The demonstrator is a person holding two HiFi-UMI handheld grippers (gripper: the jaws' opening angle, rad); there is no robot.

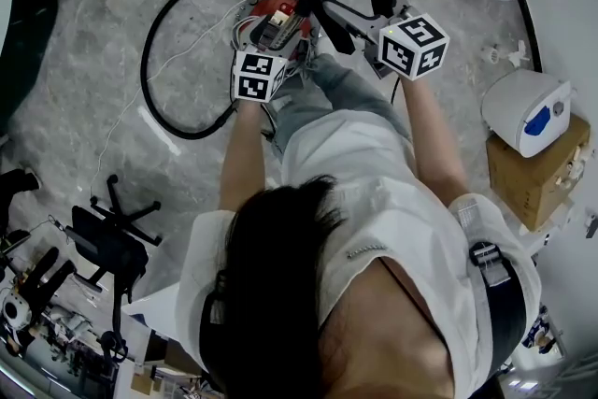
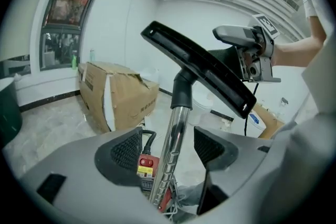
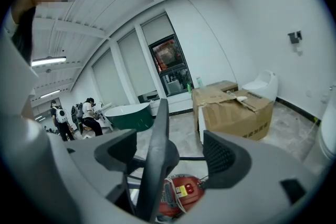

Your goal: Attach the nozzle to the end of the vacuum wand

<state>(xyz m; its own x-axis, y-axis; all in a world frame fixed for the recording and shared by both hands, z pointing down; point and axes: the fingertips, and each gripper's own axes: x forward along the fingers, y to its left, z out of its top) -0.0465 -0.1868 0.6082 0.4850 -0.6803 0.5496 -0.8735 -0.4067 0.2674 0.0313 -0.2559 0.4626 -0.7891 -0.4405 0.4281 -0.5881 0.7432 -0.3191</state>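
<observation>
Chrome tubing of the vacuum wand (image 2: 170,155) rises between the fingers (image 2: 126,152) of the left gripper (image 2: 169,147). They are spread wide, and bare space shows on both sides of the tube. In that gripper's view the wand stands nearer the right-hand pad, with neither pad pressing on it. The black nozzle (image 2: 205,73) sits on the wand's upper end, its collar seated over the chrome. Its long flat head is tilted across the left gripper view, well above the fingers.

The right gripper (image 3: 170,157) is also spread wide. In its own view the nozzle is seen edge-on as a dark blade between the fingers (image 3: 226,157). It is close beside the left-hand pad and clearly apart from the right-hand one. Whether it brushes the near pad cannot be told.

Below both grippers the red vacuum body (image 1: 276,19) rests on the marble floor (image 1: 93,42), and a black hose (image 1: 159,33) loops away from it. A torn cardboard box (image 2: 115,94) stands on the floor beyond.
</observation>
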